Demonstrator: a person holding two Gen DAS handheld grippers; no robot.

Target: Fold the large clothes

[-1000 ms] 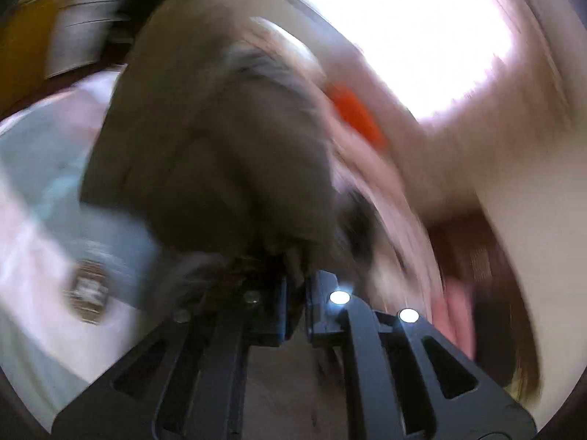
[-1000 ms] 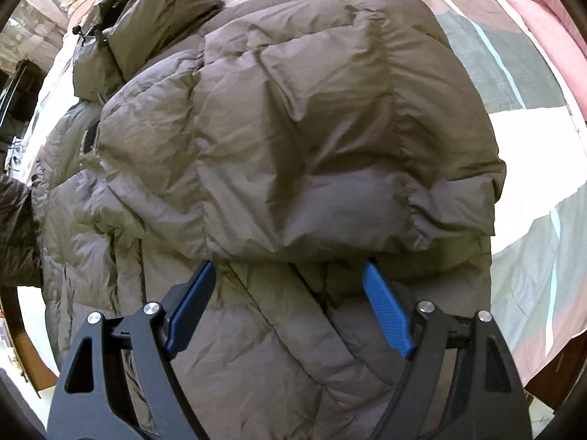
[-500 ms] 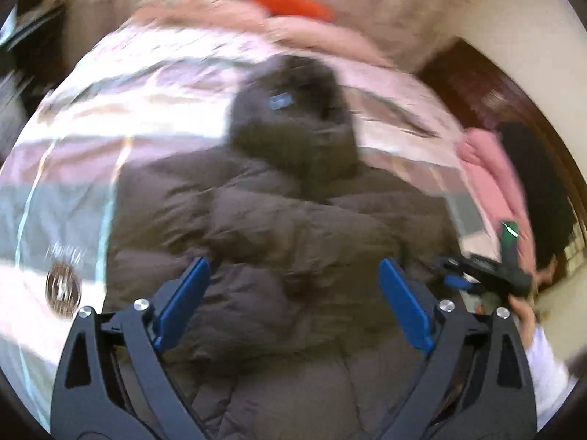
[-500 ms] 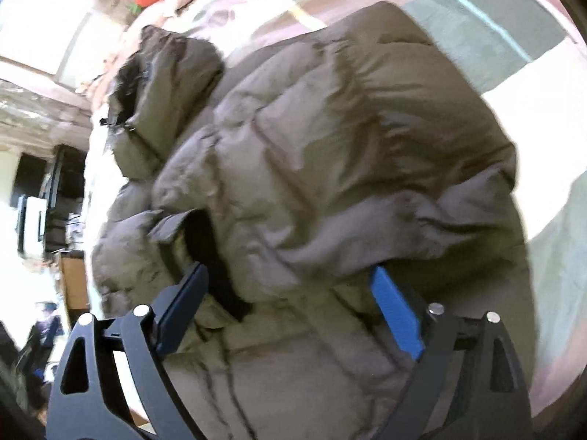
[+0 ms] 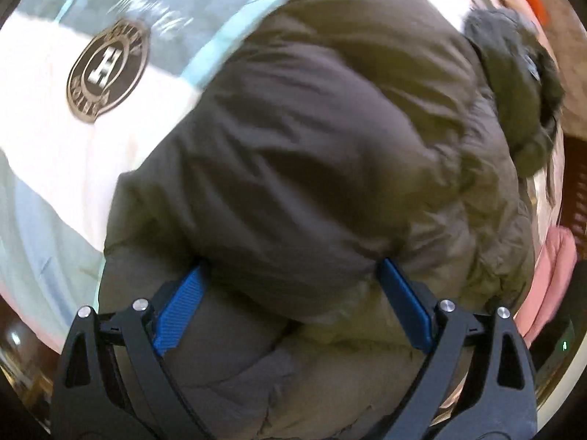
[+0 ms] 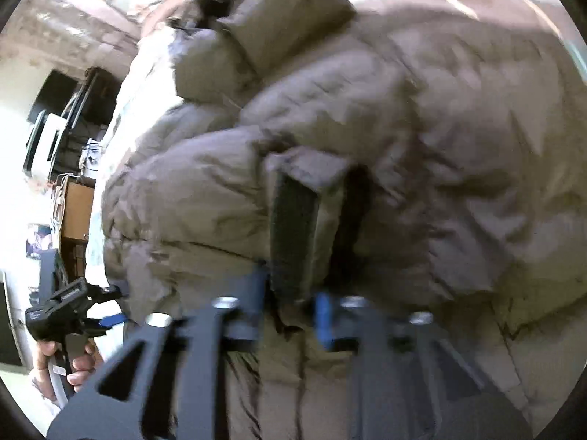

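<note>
Here, the bed [image 5: 55, 168] carries the whole job: its pale, striped cover with a round emblem [image 5: 106, 69] gives me a broad flat surface to fold on. Spread across it lies the puffer coat [image 5: 312, 154], olive-brown and bulky, hood [image 5: 513, 73] towards the far end, one padded panel doubled over the body so the bulk stacks inward rather than sprawling. I judge the fold partly made, not finished.

My left gripper [image 5: 293, 304] stands wide apart, its blue pads [image 5: 179, 308] pushed in under the edge of the folded layer, touching cloth but pinching nothing. My right gripper [image 6: 293, 311] sits nearly together around a dark ribbed cuff [image 6: 293, 234] at the coat's middle; the frame is smeared, so I think it is clamped on that cuff, though I cannot swear to it.

At the right camera's lower left the left tool shows again, held in a hand [image 6: 73, 363] beside the bed.
</note>
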